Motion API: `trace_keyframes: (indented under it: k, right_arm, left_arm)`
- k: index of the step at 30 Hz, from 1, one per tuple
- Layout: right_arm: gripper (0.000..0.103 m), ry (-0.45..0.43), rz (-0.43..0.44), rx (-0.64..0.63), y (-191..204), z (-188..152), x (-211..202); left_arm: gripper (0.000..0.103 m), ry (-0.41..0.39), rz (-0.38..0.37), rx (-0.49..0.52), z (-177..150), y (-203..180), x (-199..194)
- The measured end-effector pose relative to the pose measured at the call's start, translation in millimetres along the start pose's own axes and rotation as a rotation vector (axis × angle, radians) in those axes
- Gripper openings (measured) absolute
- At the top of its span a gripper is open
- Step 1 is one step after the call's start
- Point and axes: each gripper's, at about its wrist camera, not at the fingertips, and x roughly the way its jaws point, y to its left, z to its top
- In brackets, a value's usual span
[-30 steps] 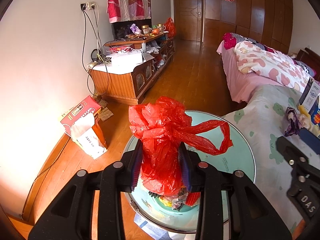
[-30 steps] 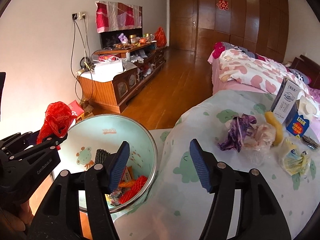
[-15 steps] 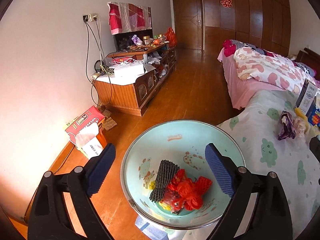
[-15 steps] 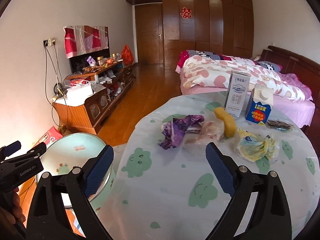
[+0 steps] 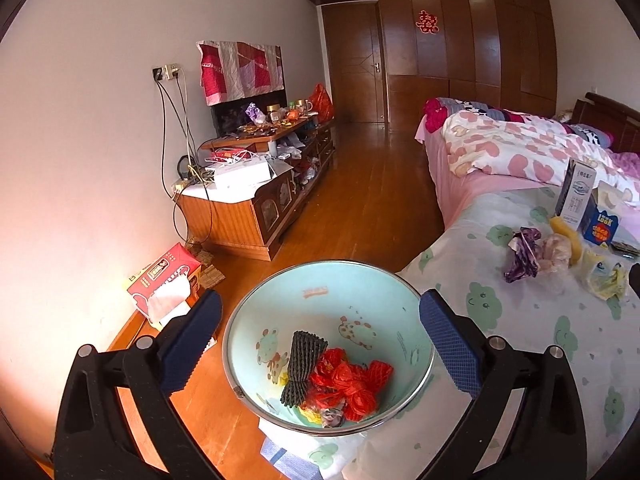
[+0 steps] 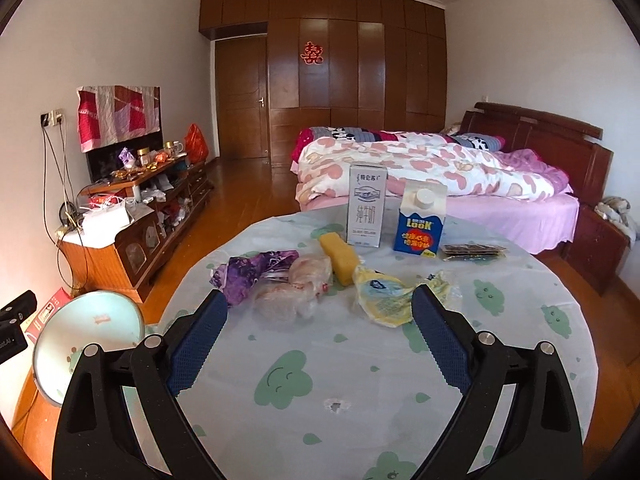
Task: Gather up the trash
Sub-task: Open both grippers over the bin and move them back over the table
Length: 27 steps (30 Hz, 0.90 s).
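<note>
Left tool [image 5: 320,344]: jaws opening, wide apart, nothing between the pads; it hangs above the trash bin [image 5: 280,304], a pale green bucket with a metal rim standing on the floor just beside the counter [image 6: 360,380]. Bin holds a red plastic bag [image 5: 350,384], a black foam net sleeve [image 5: 300,364] and some small scraps; the bag sits low in the bucket, clear of the tool. Right tool [image 6: 318,336]: jaws spread, empty, aimed across the counter at the remaining litter. Litter cluster, near the counter's middle: purple wrapper [image 6: 256,270], clear plastic bag [image 6: 296,288] touching it, yellow-white wrapper [image 6: 384,294] just to the right, yellow sponge-like block [image 6: 340,256] behind. Milk carton [image 6: 366,210] and blue carton [image 6: 420,220] stand upright further back; dark flat packet [image 6: 472,251] beside them. Judgement: bin sits at the counter edge so drops are short; right tool likely lined up for the next pick, clear bag or yellow-white wrapper nearest. Soft film may slip or snag neighbours.
</note>
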Motion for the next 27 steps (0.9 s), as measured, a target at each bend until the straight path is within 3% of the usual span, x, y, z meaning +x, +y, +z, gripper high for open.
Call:
trace_keyframes:
  k: [22,27]
  right_arm:
    - [0.092,0.044,-0.116,0.068,-93.9,-11.3,-7.8]
    - [0.092,0.066,-0.157,0.102,-123.0,-16.6,-5.7]
  left_arm:
    - [0.097,-0.030,-0.041,0.129,5.0,-75.3,-31.6]
    - [0.097,-0.018,-0.080,0.162,2.9,-97.2,-31.3]
